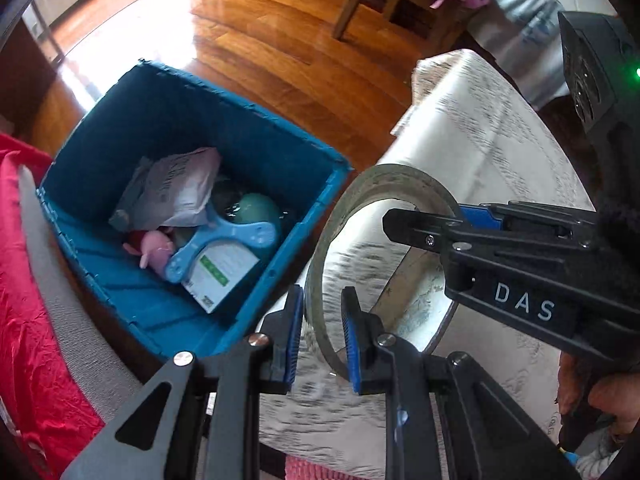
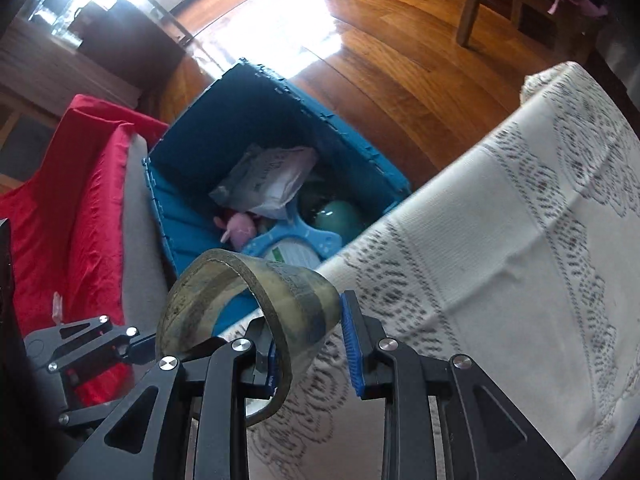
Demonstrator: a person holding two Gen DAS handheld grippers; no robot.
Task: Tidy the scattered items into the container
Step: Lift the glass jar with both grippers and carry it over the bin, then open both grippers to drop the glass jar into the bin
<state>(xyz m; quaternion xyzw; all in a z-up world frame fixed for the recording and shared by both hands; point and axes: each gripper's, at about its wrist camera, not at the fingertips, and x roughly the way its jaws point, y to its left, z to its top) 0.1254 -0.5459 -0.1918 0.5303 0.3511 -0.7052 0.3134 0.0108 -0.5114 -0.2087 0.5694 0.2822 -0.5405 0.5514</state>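
Note:
A large roll of clear tape [image 1: 392, 178] [image 2: 296, 300] hangs above the edge of a table with a white lace cloth [image 1: 480, 140] [image 2: 520, 240]. Both grippers hold it. My left gripper [image 1: 323, 298] is shut on the near wall of the ring. It shows at the lower left of the right wrist view [image 2: 148, 350]. My right gripper [image 2: 306, 312] is shut on the opposite wall and reaches in from the right in the left wrist view [image 1: 448, 216]. Beyond the roll, on the floor, stands an open blue crate [image 1: 240, 106] [image 2: 352, 136] holding a white bag, a pink plush, a blue plastic piece, a green ball and a white box.
A red cloth [image 1: 28, 280] [image 2: 80, 200] lies over a grey seat just left of the crate. Polished wooden floor [image 1: 280, 40] stretches behind it, with wooden chair legs [image 1: 348, 4] [image 2: 468, 8] at the back. A person's hand [image 1: 612, 400] holds the right gripper.

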